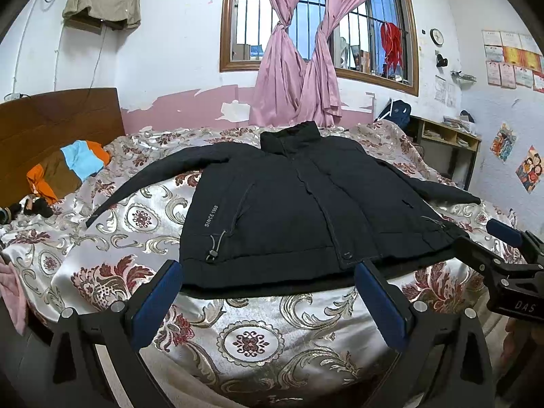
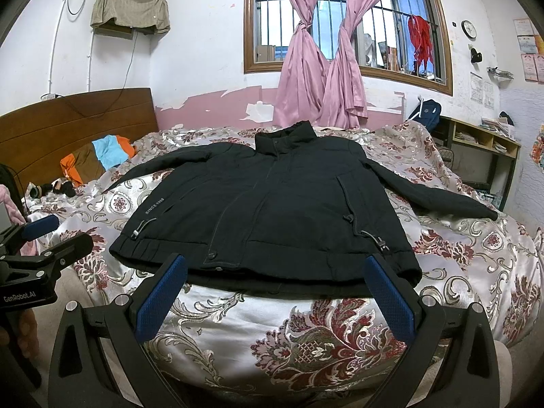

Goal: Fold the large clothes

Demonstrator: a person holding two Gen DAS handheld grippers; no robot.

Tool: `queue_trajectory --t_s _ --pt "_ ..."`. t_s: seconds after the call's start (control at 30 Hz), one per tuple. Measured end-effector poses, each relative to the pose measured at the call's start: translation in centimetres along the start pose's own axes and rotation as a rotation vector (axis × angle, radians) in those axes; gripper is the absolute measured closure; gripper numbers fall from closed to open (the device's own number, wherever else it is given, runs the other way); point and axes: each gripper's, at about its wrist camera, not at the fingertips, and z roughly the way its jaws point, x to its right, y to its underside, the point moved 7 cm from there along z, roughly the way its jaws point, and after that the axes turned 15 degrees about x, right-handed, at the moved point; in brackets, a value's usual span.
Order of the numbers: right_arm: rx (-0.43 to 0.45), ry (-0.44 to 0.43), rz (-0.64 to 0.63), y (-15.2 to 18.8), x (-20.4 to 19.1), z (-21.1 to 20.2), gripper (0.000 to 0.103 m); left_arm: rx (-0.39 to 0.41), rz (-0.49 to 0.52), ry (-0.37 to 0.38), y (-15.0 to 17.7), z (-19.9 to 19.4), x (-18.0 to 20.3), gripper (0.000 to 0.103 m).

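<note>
Both sleeve ends show for right tool (image 2: 277, 272) only.

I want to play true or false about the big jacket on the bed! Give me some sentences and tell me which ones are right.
1. The black padded jacket lies spread flat with both sleeves out to the sides. True.
2. The left gripper is clamped on the jacket's hem. False: it is open, holds nothing and sits short of the hem.
3. The flowery satin bedspread lies under the jacket. True.
4. The right gripper is shut. False: its blue pads are wide apart.
5. The pink curtains at the window are tied in knots. True.
</note>
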Motion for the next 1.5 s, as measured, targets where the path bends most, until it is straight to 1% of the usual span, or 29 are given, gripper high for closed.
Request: queue_trajectory --t_s 0.13,0.3,0.43,0.5,0.57,0.67,0.8,0.87,0.9,0.93,1.0,1.03,1.07,1.1,1.17,1.2,1.27,1.4,1.43,1.5 --pt "-0.021 -0.003 0.022 0.2 0.5 0.3 0.001 -0.05 -0.008 0.005 0.3 1.0 0.1 0.001" --pt "-0.056 0.014 0.077 0.6 2.1 1.4 0.001 -0.157 -0.001 0.037 0.4 3.3 0.6 0.001" --pt "-0.064 0.07 0.155 -0.4 4.9 2.8 0.001 -0.213 0.022 0.05 -0.7 5.8 1.2 0.001" --pt "-0.061 0.11 0.216 -1.1 7.0 3.7 0.001 -0.215 0.024 0.06 -1.6 6.9 1.5 0.001" --pt "-0.047 0.158 0.259 -1.4 8.9 4.3 0.001 -0.212 0.017 0.086 -2.4 8.3 1.8 0.001" --pt "-0.045 0.233 0.274 -1.3 11.4 5.6 0.001 -0.219 0.013 0.119 -3.3 11.4 2.6 0.001" --pt "-0.068 0.321 0.292 -0.5 15.7 8.7 0.001 -0.237 0.032 0.157 -4.0 16.8 4.1 0.001" --pt "-0.065 0.354 0.319 0.0 17.7 10.5 0.001 -0.222 0.041 0.182 -4.8 19.8 5.1 0.001" --pt "-0.057 0.38 0.324 0.3 18.9 11.7 0.001 -0.213 0.051 0.205 -5.3 22.1 6.1 0.001" --pt "-0.048 0.409 0.325 0.5 20.1 12.8 0.001 -0.21 0.06 0.217 -5.6 23.6 6.8 0.001" --pt "-0.023 0.484 0.334 0.7 23.3 15.5 0.001 -0.197 0.083 0.241 -6.3 28.0 8.7 0.001" --pt "-0.021 0.538 0.348 1.0 25.2 17.0 0.001 -0.202 0.085 0.251 -6.6 30.4 9.8 0.001" --pt "-0.036 0.572 0.372 1.3 26.7 18.2 0.001 -0.208 0.078 0.261 -6.8 32.0 10.6 0.001" --pt "-0.045 0.593 0.393 1.4 27.9 19.2 0.001 -0.221 0.061 0.274 -7.0 34.5 11.9 0.001" --pt "-0.067 0.625 0.45 2.0 30.6 21.0 0.001 -0.244 0.056 0.282 -7.5 37.5 13.7 0.001" --pt "-0.083 0.635 0.452 2.2 31.5 21.5 0.001 -0.259 0.059 0.279 -7.8 39.0 14.8 0.001" --pt "-0.119 0.682 0.451 2.3 33.5 21.9 0.001 -0.292 0.056 0.267 -8.4 41.3 16.7 0.001" --pt "-0.165 0.684 0.528 1.7 38.1 23.6 0.001 -0.364 0.056 0.253 -9.3 45.2 21.1 0.001" --pt "-0.194 0.675 0.557 1.8 39.4 24.3 0.001 -0.375 0.066 0.248 -9.3 45.9 21.7 0.001" --pt "-0.27 0.612 0.645 2.5 41.7 25.4 0.001 -0.407 0.096 0.234 -9.1 47.2 23.8 0.001"
